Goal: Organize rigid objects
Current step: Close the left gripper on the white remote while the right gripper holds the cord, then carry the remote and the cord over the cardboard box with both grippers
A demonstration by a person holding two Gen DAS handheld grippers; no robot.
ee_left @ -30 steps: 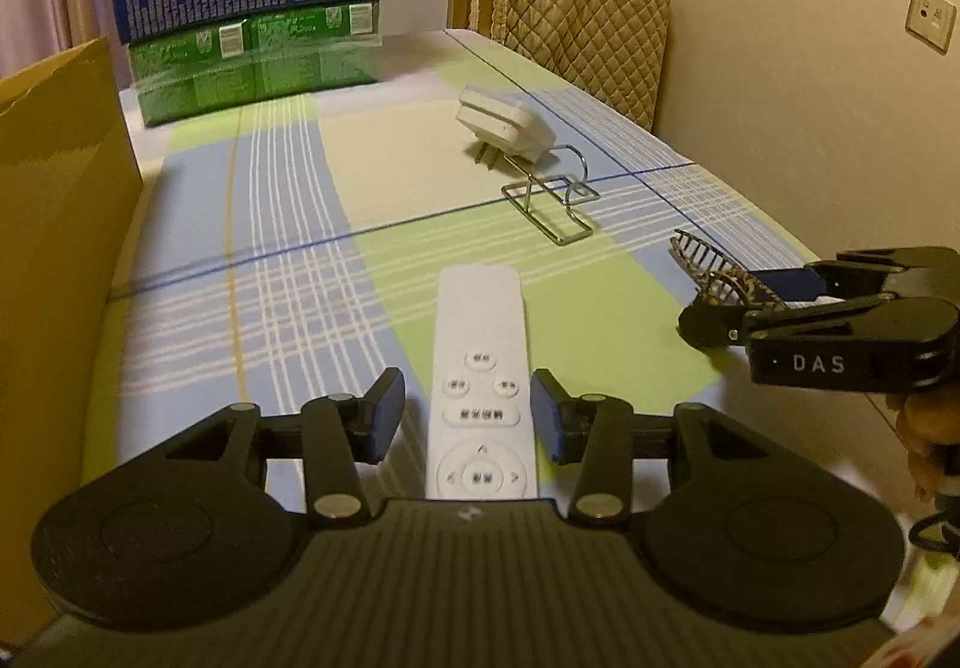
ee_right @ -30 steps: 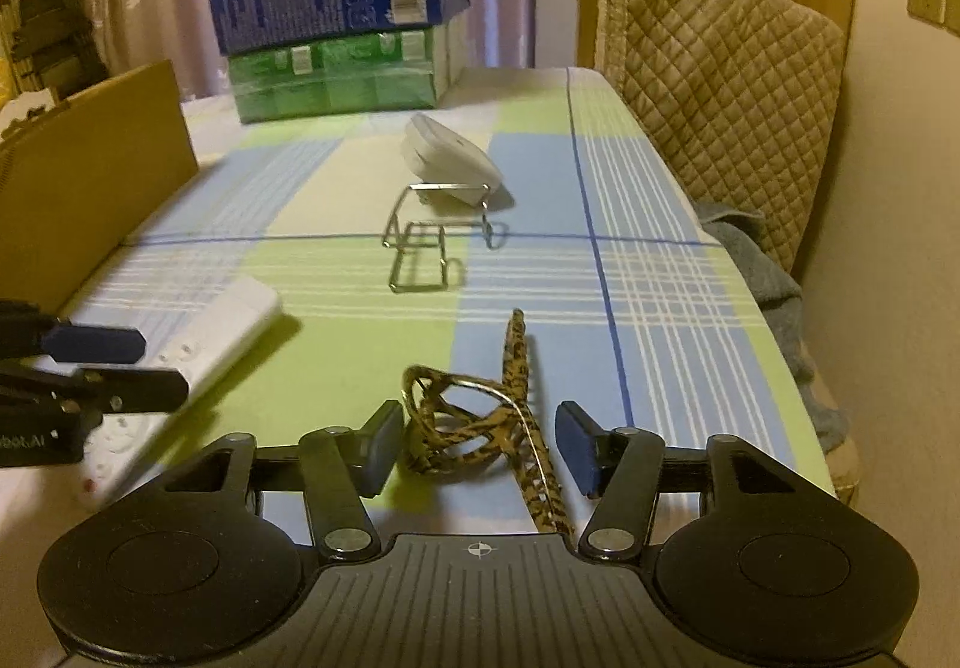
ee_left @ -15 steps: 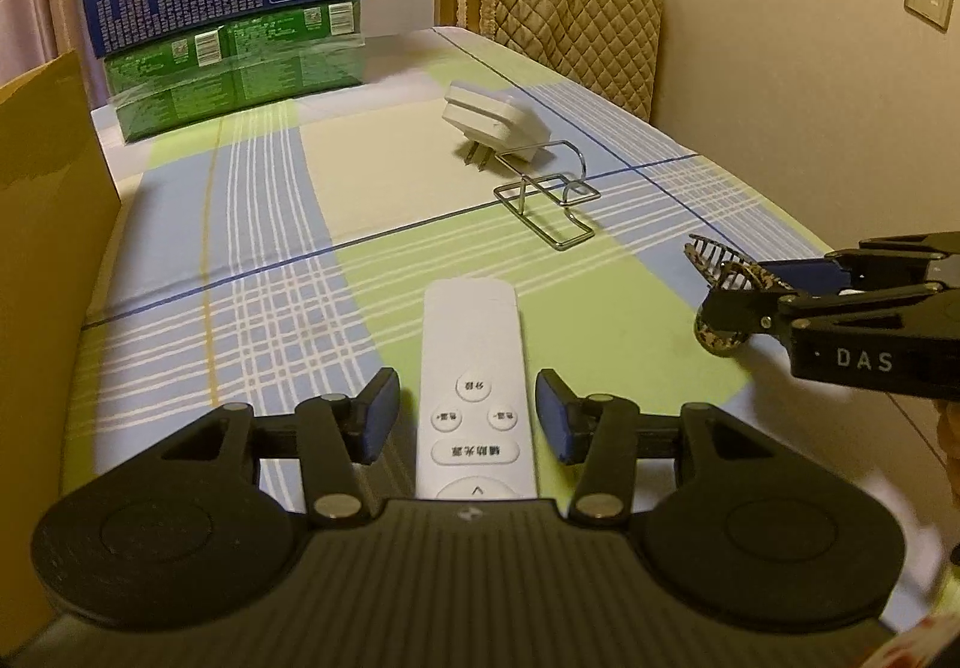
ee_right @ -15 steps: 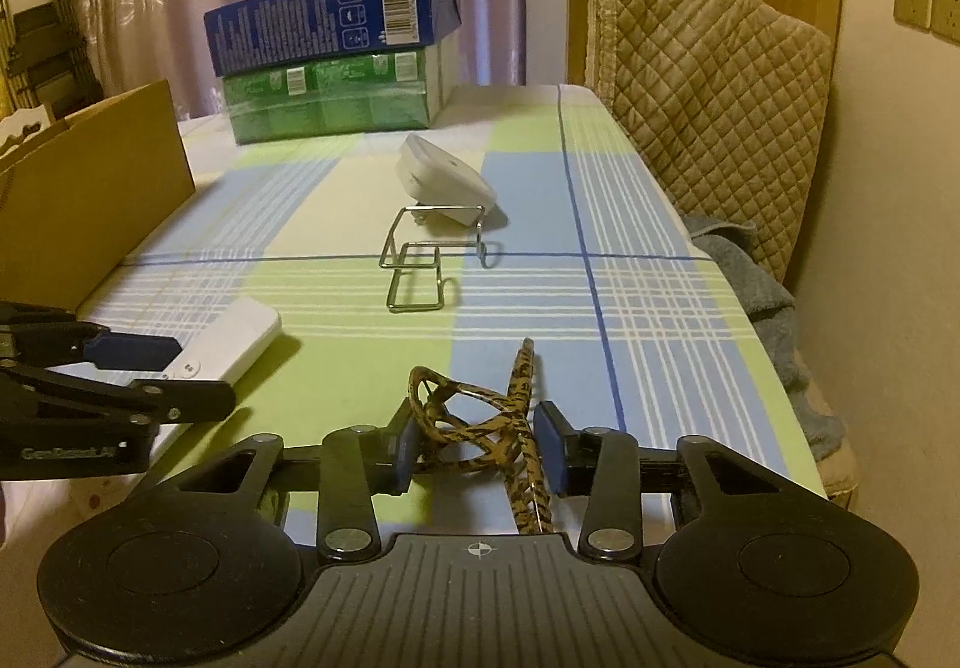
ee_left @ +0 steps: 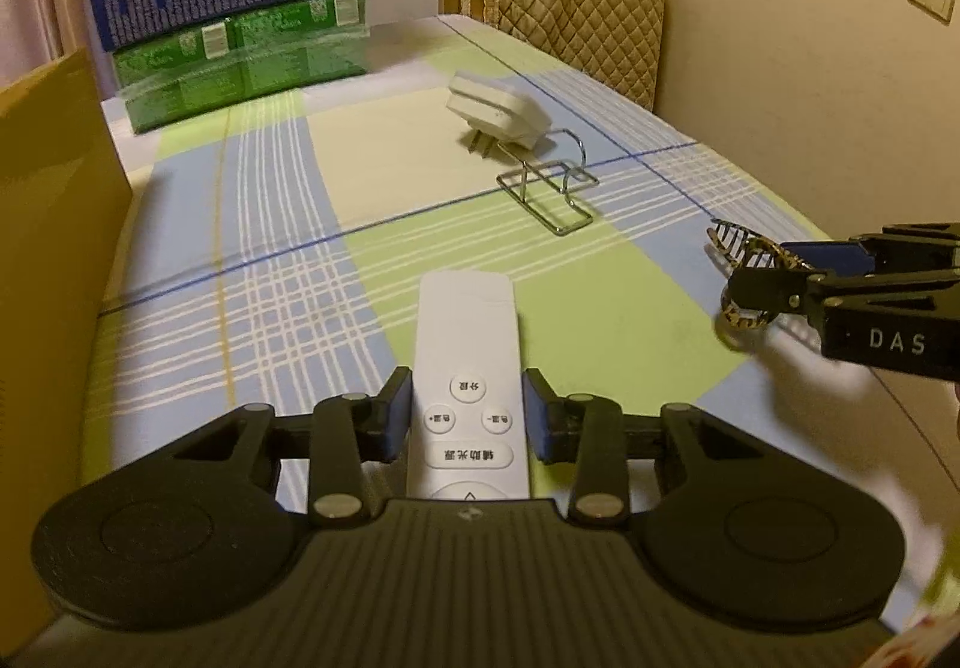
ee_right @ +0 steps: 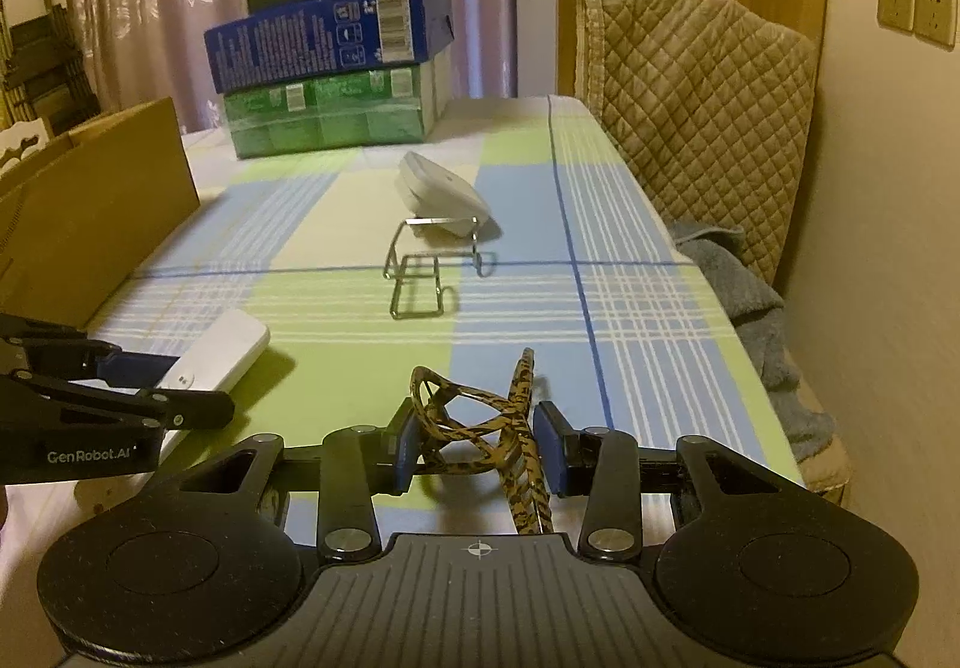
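A: Left gripper [ee_left: 467, 422], own view. Remote [ee_left: 467, 368] lies flat on the cloth [ee_left: 270, 260], long axis toward 12 o'clock, button end between the pads [ee_left: 396, 419]. Jaws are closing; pads sit right at the remote's edges, and pressing contact cannot be confirmed.

B: Right gripper [ee_right: 477, 443]?

A: Clamped narrow on the hair claw [ee_right: 474, 422]. Both pads touch it, left pad on the looped body, right pad by the toothed arm. Claw's tip points to 12. In the left view the right gripper [ee_left: 774, 281] sits at 3 o'clock of the remote, claw [ee_left: 741, 272] in its tips, well apart from the remote.

B: Other loose items?

A: Wire stand [ee_right: 429, 272] at 12 from the claw, near table centre. White plug [ee_right: 441, 191] just beyond it, touching or nearly so; cannot tell which.

B: Containers?

A: Cardboard box [ee_right: 108, 200] at 10 o'clock along the left table edge. Only its outer wall shows, so its contents cannot be seen. Three stacked cartons [ee_right: 336, 44] at 11, far end: green at the bottom, blue in the middle, dark green on top, all closed.
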